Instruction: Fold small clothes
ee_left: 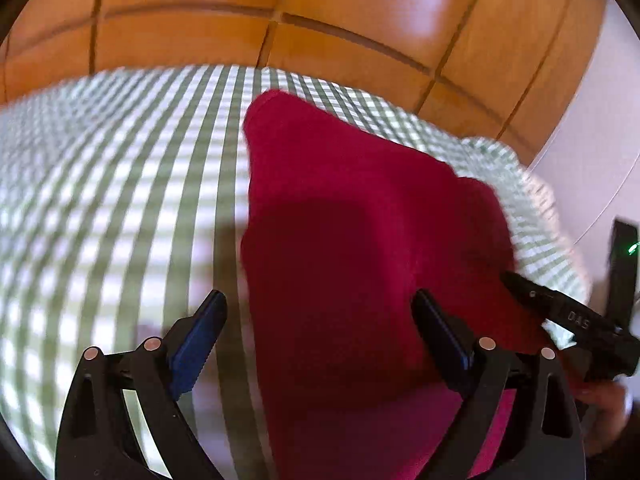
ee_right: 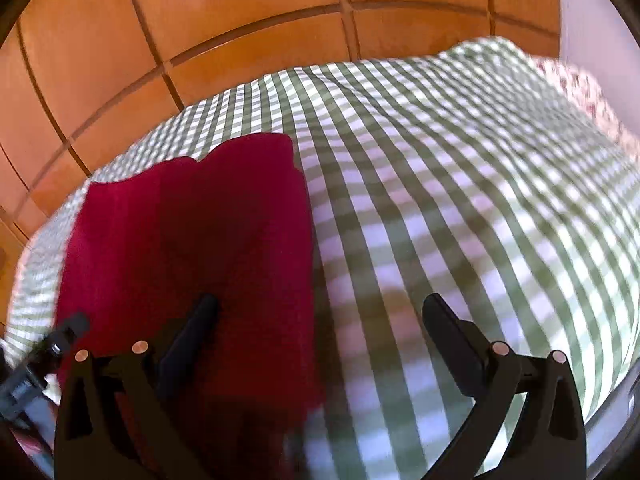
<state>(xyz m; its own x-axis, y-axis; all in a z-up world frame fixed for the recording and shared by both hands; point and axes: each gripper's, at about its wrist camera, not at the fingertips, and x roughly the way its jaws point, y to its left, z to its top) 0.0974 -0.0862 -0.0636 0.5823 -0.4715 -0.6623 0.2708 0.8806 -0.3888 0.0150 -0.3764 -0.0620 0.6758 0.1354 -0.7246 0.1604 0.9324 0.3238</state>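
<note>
A dark red garment (ee_left: 360,248) lies flat on a green-and-white checked cloth (ee_left: 120,200), blurred by motion. My left gripper (ee_left: 320,304) hovers open over its near left edge, one blue-padded finger over the cloth and the other over the garment. In the right wrist view the garment (ee_right: 192,240) fills the left side with a straight right edge. My right gripper (ee_right: 322,304) is open above that edge, its left finger over the red fabric and its right finger over the checked cloth (ee_right: 460,200). Neither gripper holds anything.
Orange wooden panels (ee_left: 280,8) rise behind the cloth-covered surface. A white wall (ee_left: 600,120) stands at the right. A floral fabric (ee_right: 580,92) shows at the far right edge. One of the right gripper's fingers (ee_left: 560,312) and a hand (ee_left: 608,412) appear beside the garment.
</note>
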